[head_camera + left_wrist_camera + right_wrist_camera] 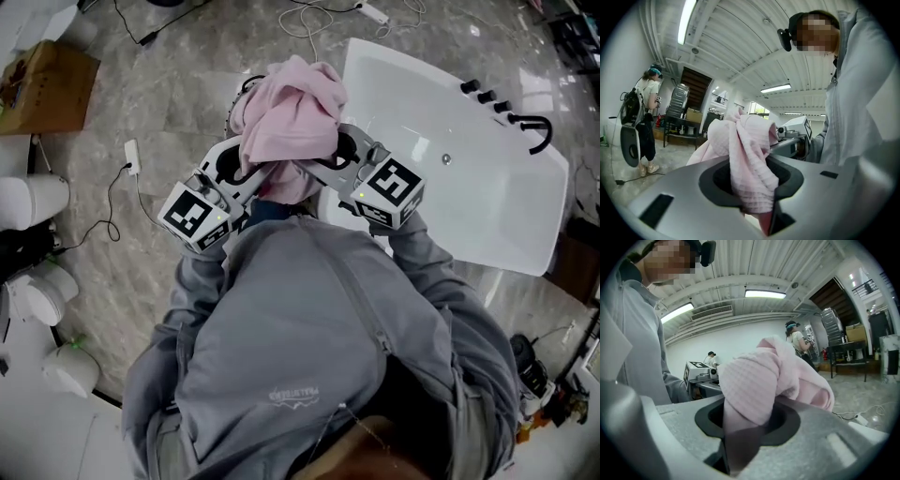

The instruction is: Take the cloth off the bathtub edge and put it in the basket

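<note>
**A:** Where is the cloth?

**B:** It's bunched up between my two tongs, in the upper middle of the head view. My left tongs (244, 171) are clenched on one fold of the pink cloth (291, 117), and my right tongs (337, 155) are clenched on another. In each gripper view the waffle weave runs down into the slot between the jaws and is pinched there. The cloth is lifted off the bathtub (487, 202) and sits just beside the tub's left end.

**A:** What edges are close, and where is there room?

**B:** The white tub fills the right of the frame. Its near rim slants down to the right, passing close by my right tongs. A black tap (536, 131) stands on its far upper-right corner. To the left the grey marble floor (187, 84) is open. A thin cable with a white adapter (132, 155) crosses it. A cardboard box (47, 84) lies at the upper left, and white round containers (33, 202) line the left edge.

**A:** And the room?

**B:** The left gripper view shows a ribbed ceiling with strip lights (686, 21). A person with a backpack (644, 117) stands at the left of that view, beside a dark rack (679, 127). My grey sleeve (441, 281) fills the lower head view.
</note>
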Tool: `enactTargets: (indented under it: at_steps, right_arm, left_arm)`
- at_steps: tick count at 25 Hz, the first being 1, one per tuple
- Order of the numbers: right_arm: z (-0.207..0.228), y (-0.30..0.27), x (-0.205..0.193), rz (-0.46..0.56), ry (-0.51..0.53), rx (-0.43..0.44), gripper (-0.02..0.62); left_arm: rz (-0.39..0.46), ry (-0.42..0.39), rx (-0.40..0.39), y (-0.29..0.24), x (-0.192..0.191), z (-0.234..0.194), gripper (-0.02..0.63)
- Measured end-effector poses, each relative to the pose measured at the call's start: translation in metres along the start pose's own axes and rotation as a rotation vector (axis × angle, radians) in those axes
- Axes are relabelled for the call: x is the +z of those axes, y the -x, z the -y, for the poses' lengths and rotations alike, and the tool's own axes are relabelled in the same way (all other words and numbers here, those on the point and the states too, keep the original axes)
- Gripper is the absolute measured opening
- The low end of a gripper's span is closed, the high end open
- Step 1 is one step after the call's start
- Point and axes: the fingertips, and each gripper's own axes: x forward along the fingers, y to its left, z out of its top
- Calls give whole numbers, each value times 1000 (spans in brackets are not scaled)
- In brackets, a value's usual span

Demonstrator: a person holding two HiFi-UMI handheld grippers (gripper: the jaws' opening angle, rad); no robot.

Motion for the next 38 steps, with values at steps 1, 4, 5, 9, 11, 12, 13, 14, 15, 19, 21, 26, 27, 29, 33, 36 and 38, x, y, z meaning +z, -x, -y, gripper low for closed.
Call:
enactTargets:
  at_steps: [1, 4, 5, 9, 11, 12, 13, 14, 15, 19, 21, 26, 27, 29, 33, 36, 38]
  right_arm:
    - [5, 1, 1, 3, -7, -18, 143]
    - [23, 1, 4, 9, -28, -56, 143]
    - [29, 1, 4, 10, -35, -68, 143]
    - [48, -8, 3, 12, -64, -110, 143]
    - [59, -17, 0, 10, -81, -122, 143]
    - [63, -23, -3, 8, -90, -126, 143]
    - [67, -30, -6, 4, -99, -127, 143]
    - [71, -37, -9, 0, -109, -128, 143]
    - [75, -44, -14, -7, -118, -129, 143]
    - [92, -70, -41, -60, -160, -133, 143]
    - [104, -85, -60, -87, -194, -133, 143]
    - [132, -119, -111, -171, -288, -148, 143]
    - [137, -126, -119, -184, -300, -150, 143]
    - [146, -136, -138, -213, -326, -151, 143]
    - [162, -152, -181, -280, -394, -166, 143]
    - [173, -163, -216, -341, -456, -180, 143]
    - [178, -167, -238, -386, -503, -181, 143]
  left_arm:
    - [-5, -1, -20, -5, 2, -3, 130]
    - [-18, -4, -65, -20, 5, -14, 130]
    - [-23, -4, -80, -24, 6, -18, 130]
    - [-42, 3, -120, -36, 3, -37, 130]
    - [-52, 9, -135, -40, -2, -50, 130]
    - [-59, 14, -140, -41, -5, -57, 130]
    - [-66, 21, -143, -40, -10, -65, 130]
    - [-72, 30, -144, -40, -14, -72, 130]
    - [-79, 39, -145, -40, -20, -79, 130]
    - [-114, 86, -144, -40, -55, -108, 130]
    - [-150, 110, -146, -43, -76, -124, 129]
    - [-234, 205, -130, -51, -131, -161, 129]
    - [-246, 222, -127, -52, -140, -168, 129]
    - [-277, 249, -124, -55, -159, -179, 129]
    - [-358, 281, -118, -61, -203, -196, 129]
    - [-416, 328, -109, -67, -238, -206, 129]
    - [-456, 366, -108, -68, -260, -210, 127]
